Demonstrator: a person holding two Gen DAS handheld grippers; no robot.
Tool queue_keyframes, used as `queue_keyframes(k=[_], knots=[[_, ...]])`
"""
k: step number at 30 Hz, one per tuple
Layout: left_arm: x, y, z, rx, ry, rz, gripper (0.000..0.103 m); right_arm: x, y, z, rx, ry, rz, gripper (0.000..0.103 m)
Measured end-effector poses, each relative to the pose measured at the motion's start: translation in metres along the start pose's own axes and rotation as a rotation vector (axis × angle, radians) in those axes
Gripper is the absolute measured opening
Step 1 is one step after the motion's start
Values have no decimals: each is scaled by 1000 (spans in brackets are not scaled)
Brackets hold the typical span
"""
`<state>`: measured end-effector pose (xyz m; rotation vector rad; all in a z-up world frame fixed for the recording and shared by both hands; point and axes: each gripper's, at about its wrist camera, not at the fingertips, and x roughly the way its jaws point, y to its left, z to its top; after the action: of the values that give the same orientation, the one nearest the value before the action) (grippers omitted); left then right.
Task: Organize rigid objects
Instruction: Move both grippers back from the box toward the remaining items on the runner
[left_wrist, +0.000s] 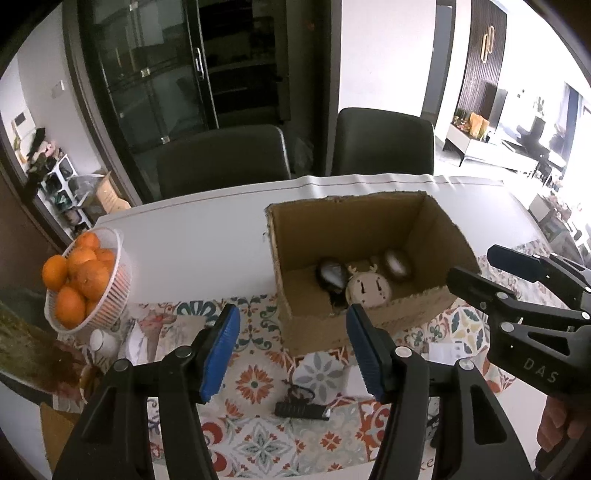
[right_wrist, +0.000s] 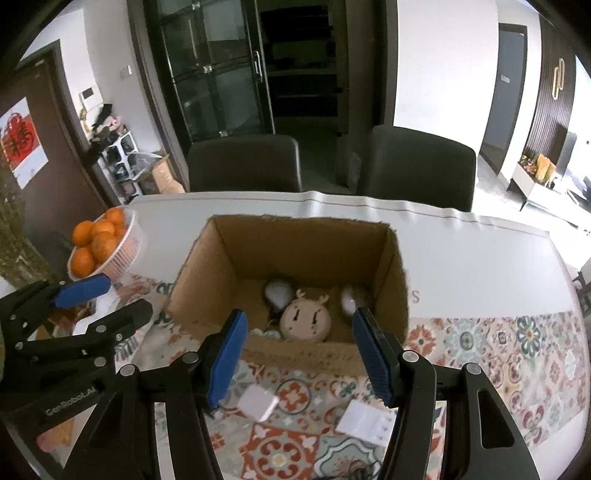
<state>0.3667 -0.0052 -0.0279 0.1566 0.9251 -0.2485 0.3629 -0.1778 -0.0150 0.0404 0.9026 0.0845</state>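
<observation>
An open cardboard box (left_wrist: 369, 325) (right_wrist: 291, 354) stands on the patterned mat. Inside lie two dark computer mice (left_wrist: 330, 275) (right_wrist: 277, 291) and a round beige deer-face toy (left_wrist: 369, 290) (right_wrist: 306, 319). My left gripper (left_wrist: 291, 314) hovers open before the box's near wall, nothing between its blue pads. My right gripper (right_wrist: 300, 315) is also open and empty, above the box's near edge. Loose on the mat lie a small black device with a cord (left_wrist: 301, 410), a white charger block (right_wrist: 258, 400) and a flat white piece (right_wrist: 365, 419). Each gripper shows in the other's view (left_wrist: 474, 266) (right_wrist: 123, 295).
A white basket of oranges (left_wrist: 110, 288) (right_wrist: 129, 243) stands at the left on the white table (left_wrist: 199, 240). A small white cup (left_wrist: 99, 339) sits below it. Two dark chairs (left_wrist: 221, 158) (left_wrist: 384, 140) stand behind the table. The floral mat (right_wrist: 498, 343) covers the near part.
</observation>
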Motion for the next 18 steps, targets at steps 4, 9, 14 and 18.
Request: queue_keyframes(k=[4,9,14,18], knots=[[-5,5,-14,-6,-4,7,59,-3,7,-11,0,3,20,61],[-9,10,-32,-14,0,14,60,-4,18,-25,-4,9,37,60],[-11,13,-48,-22,5,10,61,-6,25,-39,-11,10,43,60],[-12,14,-62,-31,11,1,62,-6,29,-48,-10,20,63,60]])
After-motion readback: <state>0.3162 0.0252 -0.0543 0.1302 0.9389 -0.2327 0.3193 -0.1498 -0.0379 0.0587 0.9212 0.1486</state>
